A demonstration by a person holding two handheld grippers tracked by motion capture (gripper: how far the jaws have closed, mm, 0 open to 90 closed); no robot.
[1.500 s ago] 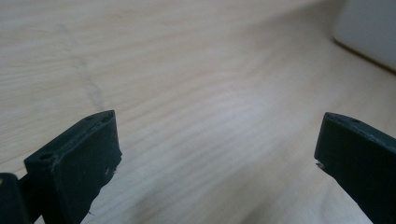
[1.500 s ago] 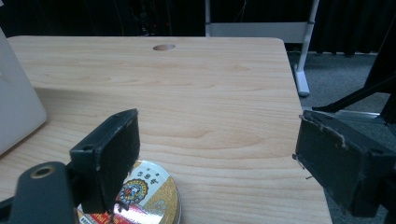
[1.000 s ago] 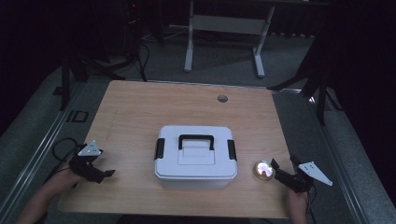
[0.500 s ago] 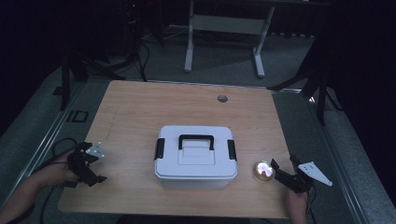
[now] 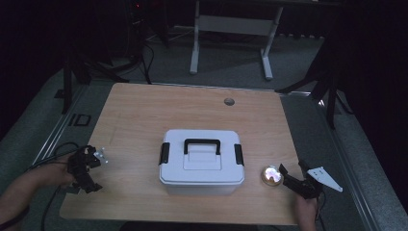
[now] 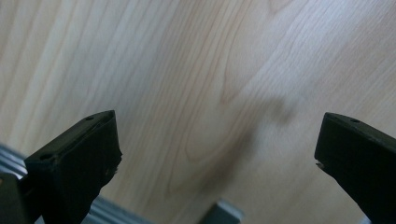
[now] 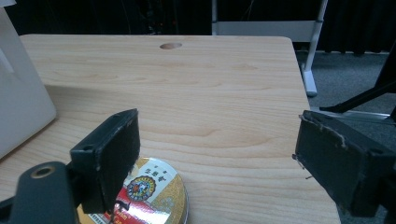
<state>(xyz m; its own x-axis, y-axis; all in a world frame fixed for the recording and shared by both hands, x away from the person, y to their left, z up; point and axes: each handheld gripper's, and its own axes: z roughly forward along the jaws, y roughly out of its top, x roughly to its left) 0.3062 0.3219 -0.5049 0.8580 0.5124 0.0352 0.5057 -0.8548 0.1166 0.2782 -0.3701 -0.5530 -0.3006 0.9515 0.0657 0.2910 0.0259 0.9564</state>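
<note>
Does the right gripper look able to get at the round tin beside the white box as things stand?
Probably yes. The right gripper sits open right next to the round tin, with nothing between them; the white box stands apart to the side.

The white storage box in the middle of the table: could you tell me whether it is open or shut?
Shut: the white storage box has its lid seated flat, its black handle folded down, and black latches at both ends.

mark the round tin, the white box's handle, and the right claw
round tin [image 5: 272, 176], high view, on the middle of its printed lid
white box's handle [image 5: 202, 143], high view, on the black top bar
right claw [image 5: 287, 177], high view, midway between its two open jaw tips, just right of the tin
</note>
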